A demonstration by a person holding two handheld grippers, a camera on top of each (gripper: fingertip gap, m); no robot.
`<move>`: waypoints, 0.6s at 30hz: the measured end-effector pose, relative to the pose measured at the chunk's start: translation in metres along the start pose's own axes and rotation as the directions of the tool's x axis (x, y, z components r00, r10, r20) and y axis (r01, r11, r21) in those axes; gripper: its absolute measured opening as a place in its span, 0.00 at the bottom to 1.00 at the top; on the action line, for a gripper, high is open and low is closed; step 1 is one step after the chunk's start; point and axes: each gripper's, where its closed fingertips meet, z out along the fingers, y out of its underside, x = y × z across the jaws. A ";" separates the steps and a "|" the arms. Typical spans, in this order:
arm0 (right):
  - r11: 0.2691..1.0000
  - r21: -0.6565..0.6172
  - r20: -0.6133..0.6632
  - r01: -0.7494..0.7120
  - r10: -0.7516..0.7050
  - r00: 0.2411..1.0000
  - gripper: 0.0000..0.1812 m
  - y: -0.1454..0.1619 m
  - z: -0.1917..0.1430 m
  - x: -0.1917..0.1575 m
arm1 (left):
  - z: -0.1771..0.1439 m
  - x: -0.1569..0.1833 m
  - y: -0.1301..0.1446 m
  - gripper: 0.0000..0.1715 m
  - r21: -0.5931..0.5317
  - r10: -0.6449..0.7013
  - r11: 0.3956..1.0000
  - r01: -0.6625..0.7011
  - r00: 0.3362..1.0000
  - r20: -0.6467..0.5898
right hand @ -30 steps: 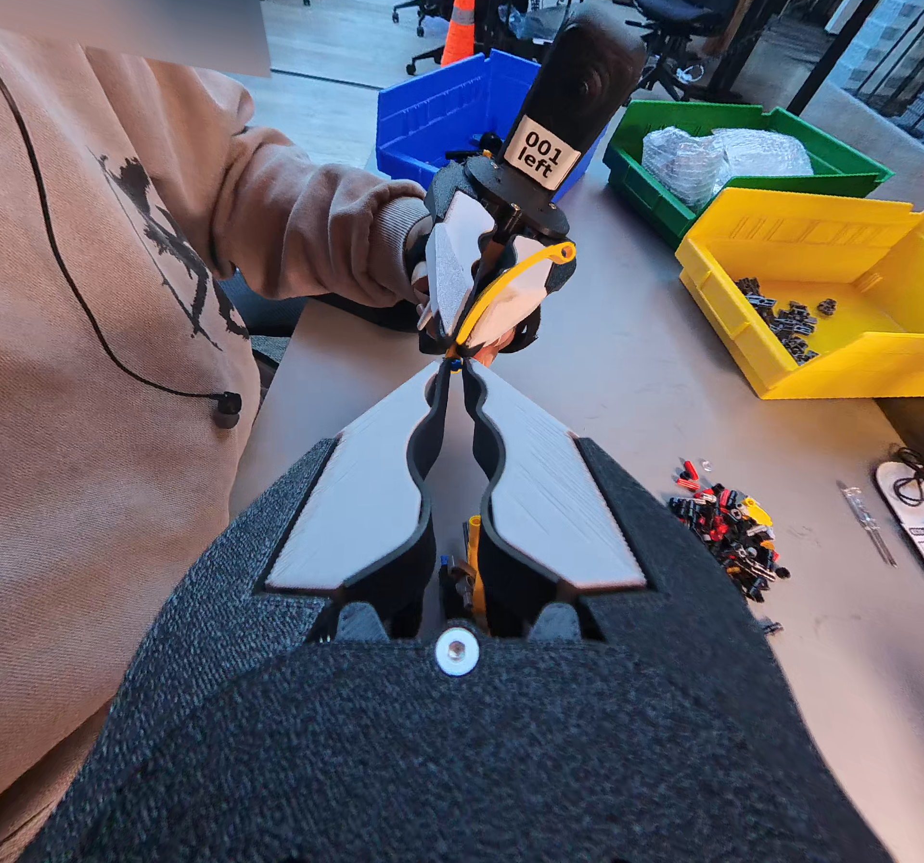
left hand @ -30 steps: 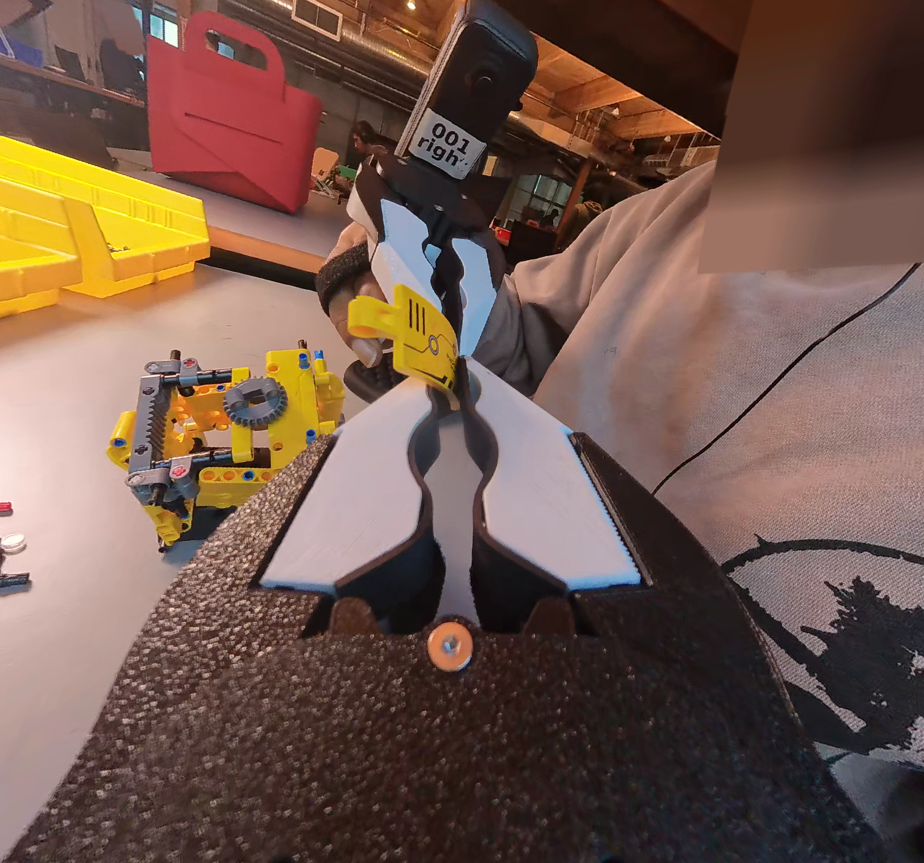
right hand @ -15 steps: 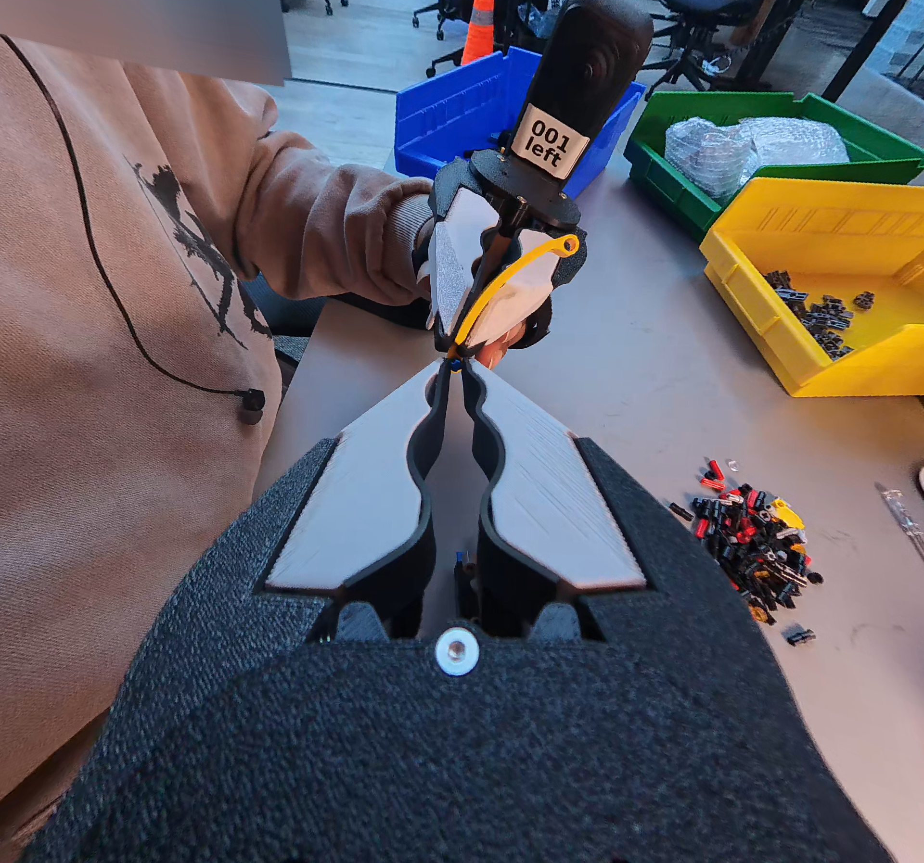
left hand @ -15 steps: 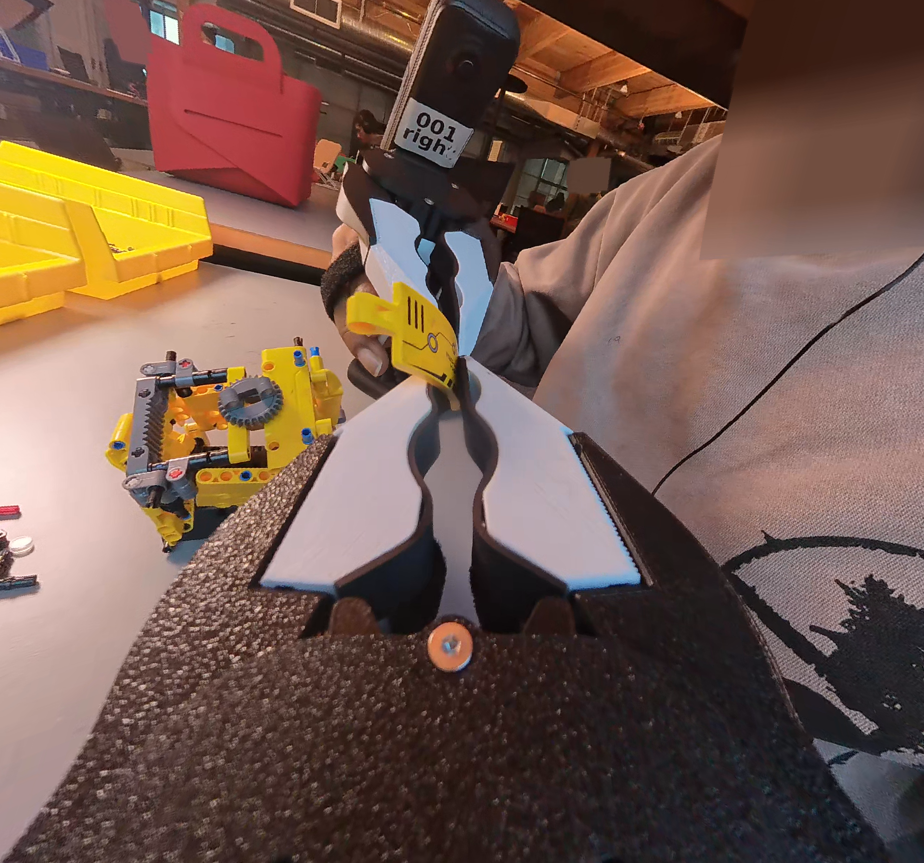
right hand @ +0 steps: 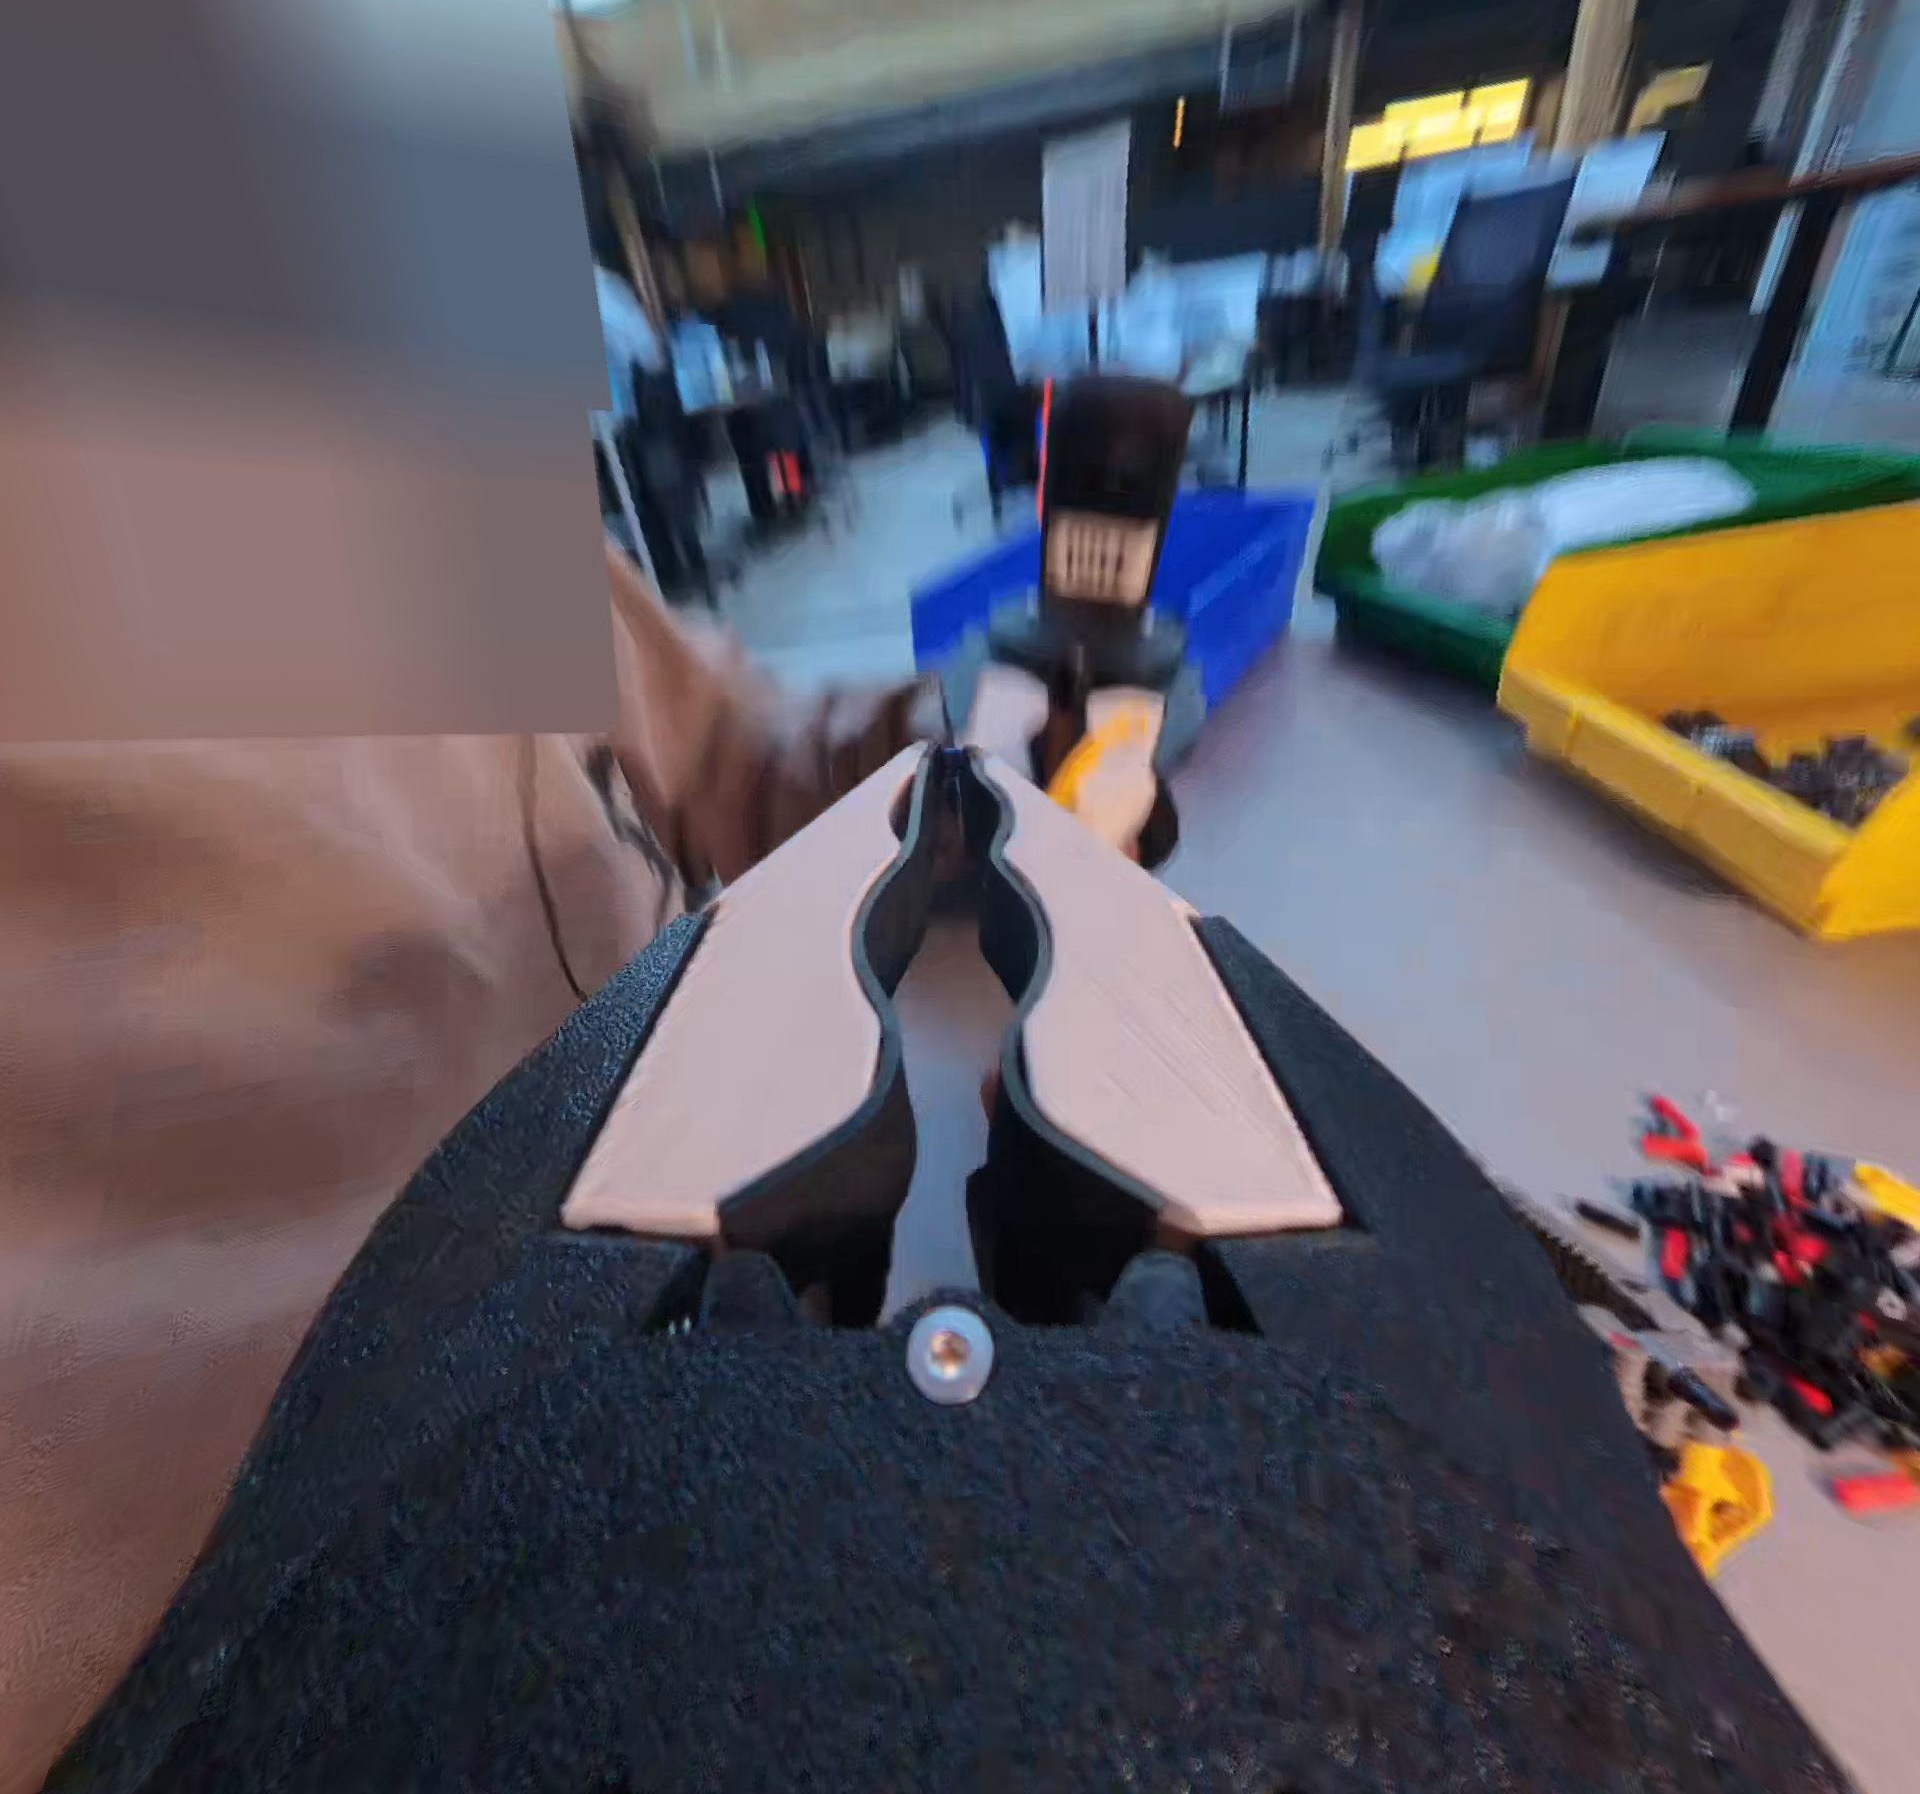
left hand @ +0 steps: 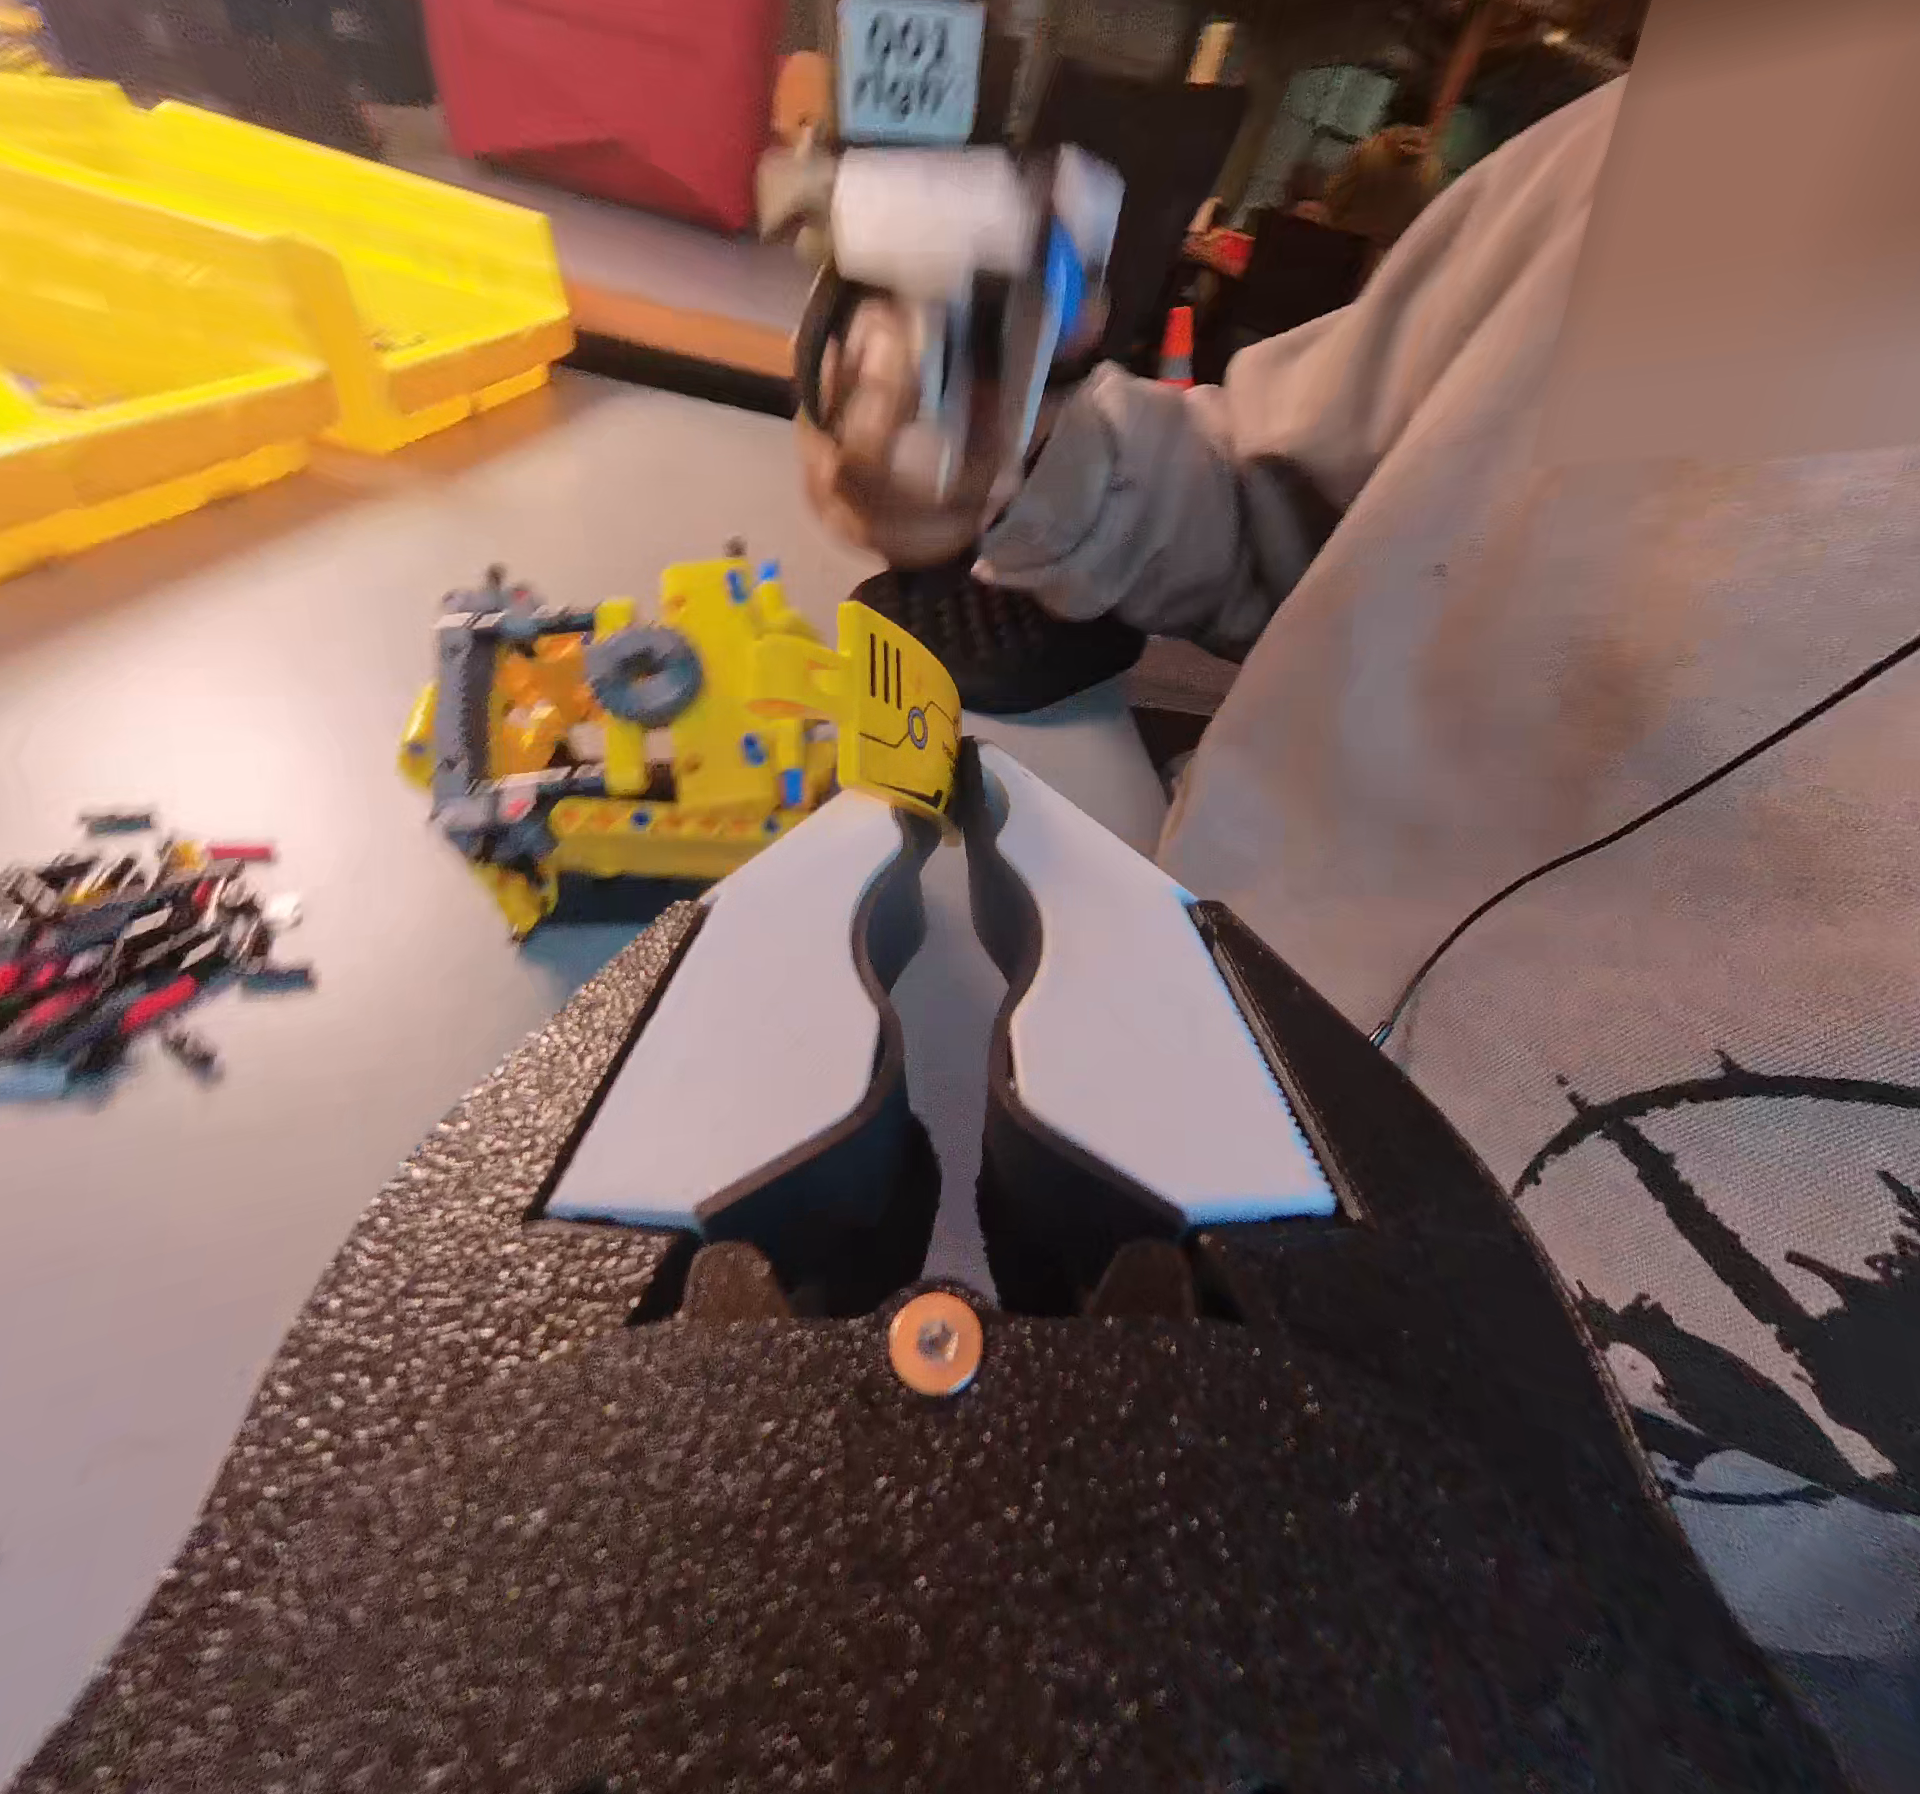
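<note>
Gripping: a curved yellow panel piece (left hand: 894, 726) is pinched at its lower right end between the tips of the left gripper (left hand: 951, 794), whose jaws are closed on it, at the centre of the left wrist view.
Panel axis: the long axis runs from the fingertips up and to the left of the frame; the free end, with its connector tab, points toward the yellow brick model (left hand: 623, 736) and overlaps it in the view. Contact between the two cannot be told.
Panel in right wrist view: seen edge-on as a yellow arc (right hand: 1107, 757) in the far left gripper, just right of frame centre.
Right gripper: (right hand: 951, 757) jaws drawn together at the tips, with something thin and dark between them that is too blurred to identify; seen in the left wrist view (left hand: 966, 310), it is held above the bench (left hand: 260, 1173) at upper centre, smeared by motion.
Model: resting on the bench, left of centre.
Loose parts: a pile of small black and red pieces (left hand: 114, 944) at the left edge.
Bins: yellow bins (left hand: 260, 331) at upper left; in the right wrist view a yellow bin (right hand: 1714, 705), a green bin (right hand: 1455, 539) and a blue bin (right hand: 1226, 560).
</note>
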 end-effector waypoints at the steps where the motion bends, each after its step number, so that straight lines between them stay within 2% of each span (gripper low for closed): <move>1: 0.994 0.106 -0.042 0.013 -0.009 0.999 0.00 -0.026 -0.019 0.007 | -0.008 -0.002 -0.002 0.01 0.046 -0.055 0.997 0.055 0.998 -0.008; 2: 0.990 0.082 -0.127 0.113 -0.102 0.987 0.00 -0.032 -0.031 0.013 | -0.011 0.000 -0.006 0.01 0.073 -0.060 0.995 0.062 0.998 -0.019; 3: 0.987 0.072 -0.160 0.142 -0.129 0.979 0.00 -0.035 -0.036 0.014 | -0.010 0.000 -0.009 0.01 0.074 -0.032 0.997 0.033 0.999 -0.008; 7: 0.995 0.044 -0.261 0.087 -0.073 0.963 0.01 -0.022 -0.056 0.038 | -0.002 -0.006 -0.024 0.01 0.119 -0.030 0.992 0.029 1.000 0.003; 8: 0.995 0.049 -0.315 0.085 -0.065 0.947 0.01 -0.023 -0.069 0.050 | -0.003 -0.010 -0.025 0.01 0.126 -0.020 0.992 0.016 0.999 0.036; 10: 0.992 0.059 -0.488 0.114 -0.071 0.870 0.02 -0.032 -0.113 0.085 | -0.010 -0.024 -0.025 0.01 0.158 -0.032 0.987 0.012 0.991 0.130; 12: 0.988 0.070 -0.690 0.135 -0.050 0.722 0.02 -0.047 -0.180 0.129 | -0.020 -0.045 -0.024 0.01 0.190 -0.069 0.982 0.021 0.966 0.251; 14: 0.989 0.032 -0.865 0.141 -0.043 0.500 0.02 -0.055 -0.262 0.174 | -0.029 -0.059 -0.022 0.01 0.183 -0.069 0.983 0.007 0.939 0.338; 16: 0.997 -0.015 -0.956 0.079 -0.037 0.291 0.02 -0.050 -0.339 0.212 | -0.033 -0.069 -0.018 0.01 0.145 -0.026 0.989 -0.037 0.912 0.410; 18: 0.999 -0.036 -0.987 -0.013 -0.033 0.159 0.02 -0.038 -0.396 0.242 | -0.034 -0.074 -0.011 0.01 0.108 0.002 0.993 -0.056 0.894 0.448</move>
